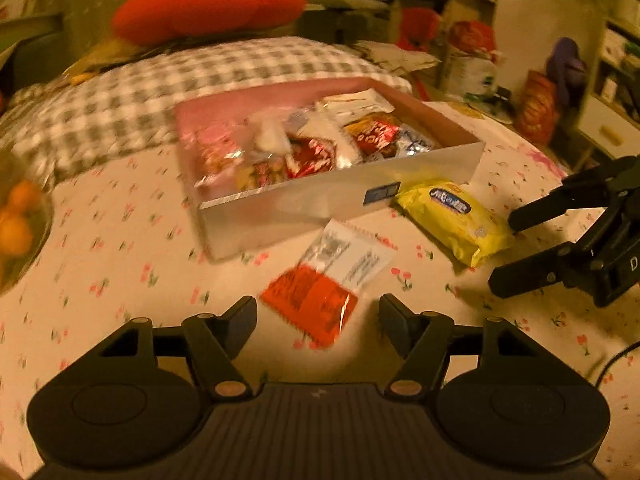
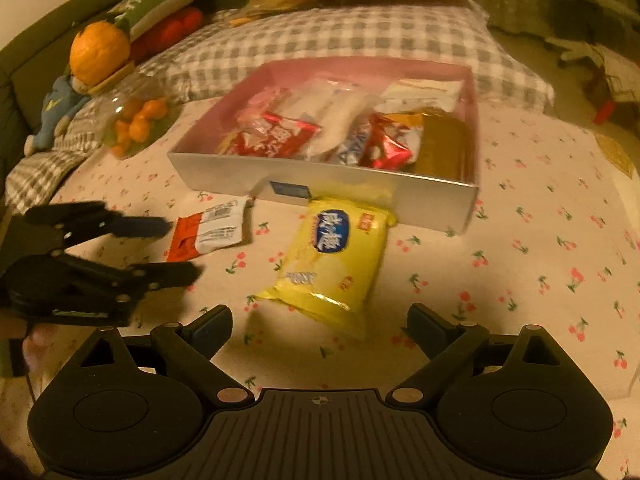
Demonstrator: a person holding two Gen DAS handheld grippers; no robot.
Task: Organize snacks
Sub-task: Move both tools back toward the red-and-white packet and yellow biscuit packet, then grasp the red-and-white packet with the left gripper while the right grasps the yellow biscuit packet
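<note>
The left claw point(image 1: 318, 314), spread wide and empty, hovers over a red and white packet point(image 1: 326, 280) on the floral bed point(image 1: 120, 280); beside it the right claw point(image 2: 320, 326), likewise released, frames a yellow bag point(image 2: 328, 256), both lying just outside the snack-filled box point(image 1: 340, 196), likely awaiting pickup

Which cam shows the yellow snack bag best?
Right wrist: the yellow snack bag lies centered and whole, blue label facing the camera, just ahead of the open right gripper. Left wrist shows it smaller, off right beside the box, foreshortened.
</note>
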